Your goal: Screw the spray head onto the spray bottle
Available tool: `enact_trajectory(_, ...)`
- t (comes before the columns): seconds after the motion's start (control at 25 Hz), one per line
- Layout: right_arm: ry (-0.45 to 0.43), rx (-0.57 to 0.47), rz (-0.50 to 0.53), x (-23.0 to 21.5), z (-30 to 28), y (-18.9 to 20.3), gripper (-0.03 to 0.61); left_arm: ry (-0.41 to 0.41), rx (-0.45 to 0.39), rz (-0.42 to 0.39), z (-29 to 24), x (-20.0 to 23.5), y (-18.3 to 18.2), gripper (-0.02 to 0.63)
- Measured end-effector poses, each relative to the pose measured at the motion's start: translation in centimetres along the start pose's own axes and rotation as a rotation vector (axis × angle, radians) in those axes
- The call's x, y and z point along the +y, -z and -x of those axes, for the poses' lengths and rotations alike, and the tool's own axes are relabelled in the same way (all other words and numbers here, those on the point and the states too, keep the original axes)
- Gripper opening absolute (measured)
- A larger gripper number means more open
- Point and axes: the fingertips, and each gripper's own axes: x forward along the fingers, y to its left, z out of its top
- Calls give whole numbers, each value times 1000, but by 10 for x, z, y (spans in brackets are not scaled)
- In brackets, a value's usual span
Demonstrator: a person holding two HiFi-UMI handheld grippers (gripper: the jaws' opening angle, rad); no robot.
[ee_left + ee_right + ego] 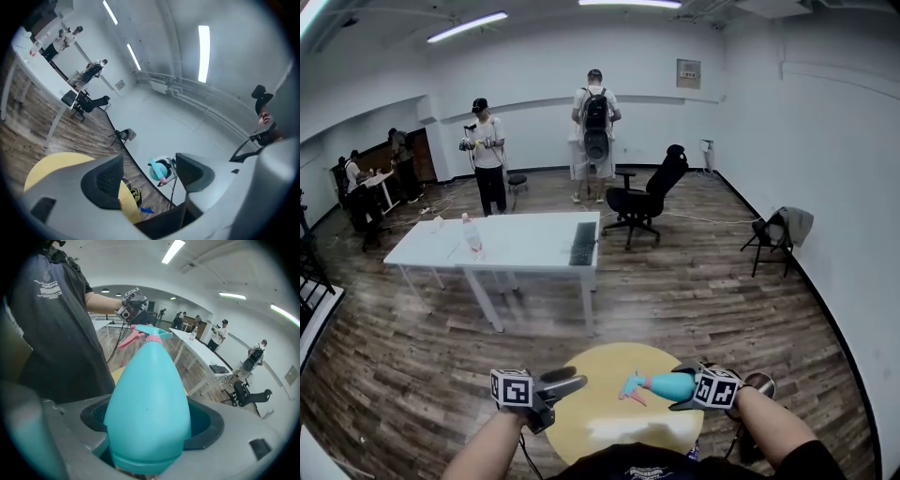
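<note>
A teal spray bottle point(147, 404) lies sideways between the jaws of my right gripper point(682, 387), which is shut on its body. The spray head point(146, 333), teal with a pink trigger and collar, sits on the bottle's neck. In the head view the head point(633, 386) points left, over the round yellow table point(609, 422). My left gripper point(570, 382) hovers a short way left of the spray head and is not touching it. In the left gripper view its fingers point(105, 180) stand wide apart with nothing between them, and the bottle point(159, 169) shows beyond.
A long white table point(525, 242) with a keyboard point(582, 243) and a clear bottle point(472, 234) stands ahead. A black office chair point(647, 195) is behind it, and a folding chair point(773, 239) is by the right wall. Several people stand at the back.
</note>
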Motion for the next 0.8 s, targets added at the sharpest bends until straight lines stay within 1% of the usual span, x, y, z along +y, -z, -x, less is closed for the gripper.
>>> enact_trajectory(0.08,18,12,85,2,0,-18,440,25,85,-45,-18,-8,17,377)
enact_trajectory(0.16,18,-4,181,10,-5,-52,440,77,207,-118,-51,-25,43,377)
enact_trajectory(0.2,15,-7,228,14,-8,-66,440,98,278,-180,-67,-34,57,377)
enact_trajectory(0.24,14,9,277,16,-12,-75,440,102,347,-269,-79,-42,69,369)
enact_trajectory(0.28,12,38,321,17,-16,-77,442,88,406,-379,-87,-48,77,278)
enact_trajectory(0.32,4,58,346,18,-18,-75,440,68,453,-477,-90,-51,81,238)
enact_trajectory(0.36,-10,60,351,20,-19,-73,439,54,487,-538,-90,-52,83,236)
enact_trajectory(0.4,-22,55,347,21,-19,-73,439,50,510,-571,-89,-52,85,236)
enact_trajectory(0.52,-42,48,341,24,-17,-71,436,51,551,-634,-89,-54,87,238)
enact_trajectory(0.56,-49,45,335,24,-18,-70,436,49,557,-632,-90,-53,87,238)
enact_trajectory(0.6,-58,37,322,24,-19,-69,436,47,554,-607,-91,-52,87,238)
enact_trajectory(0.68,-78,7,284,24,-22,-70,435,43,518,-495,-91,-47,86,243)
enact_trajectory(0.72,-86,-11,261,24,-25,-70,436,42,472,-426,-89,-45,81,247)
enact_trajectory(0.76,-89,-27,235,24,-27,-70,437,45,398,-354,-86,-43,73,249)
enact_trajectory(0.8,-86,-40,204,22,-28,-68,437,53,302,-275,-80,-41,60,273)
